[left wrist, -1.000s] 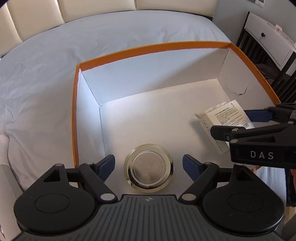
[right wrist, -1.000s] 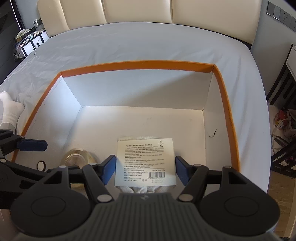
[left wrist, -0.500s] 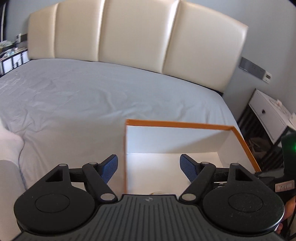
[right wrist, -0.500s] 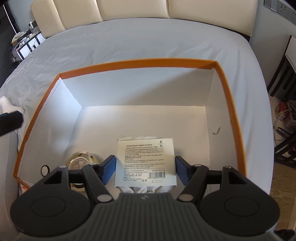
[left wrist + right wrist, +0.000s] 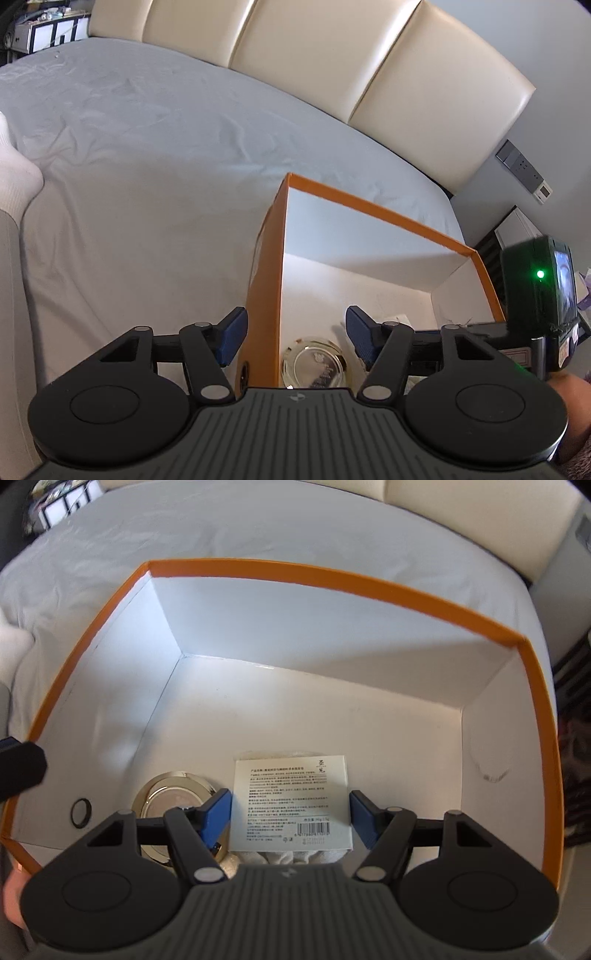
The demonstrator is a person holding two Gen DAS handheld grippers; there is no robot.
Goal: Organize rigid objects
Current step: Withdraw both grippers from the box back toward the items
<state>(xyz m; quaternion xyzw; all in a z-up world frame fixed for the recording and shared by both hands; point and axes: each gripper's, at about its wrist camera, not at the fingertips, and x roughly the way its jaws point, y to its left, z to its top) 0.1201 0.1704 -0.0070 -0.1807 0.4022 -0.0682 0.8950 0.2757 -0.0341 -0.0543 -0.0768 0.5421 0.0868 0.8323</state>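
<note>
An orange-rimmed white box [image 5: 332, 581] sits on the bed. On its floor lies a round gold tin [image 5: 173, 805], also seen in the left wrist view [image 5: 314, 365]. My right gripper [image 5: 290, 814] is shut on a flat white carton with a printed label [image 5: 291, 797], holding it low inside the box beside the tin. My left gripper [image 5: 295, 338] straddles the box's left wall [image 5: 264, 295]; its jaws are closing and the pads do not press on the wall. One left finger [image 5: 20, 768] shows at the box's left rim.
The grey bedsheet [image 5: 147, 184] spreads left of and behind the box, with a cream padded headboard [image 5: 314, 55] beyond. A white sock [image 5: 14, 166] lies at the far left. A small black ring [image 5: 80, 812] sits in the box's left wall. Dark furniture stands right of the bed.
My left gripper swung from above the tin out to the box's left wall, rolled, and its jaws narrowed. My right gripper shifted with the white carton still in it.
</note>
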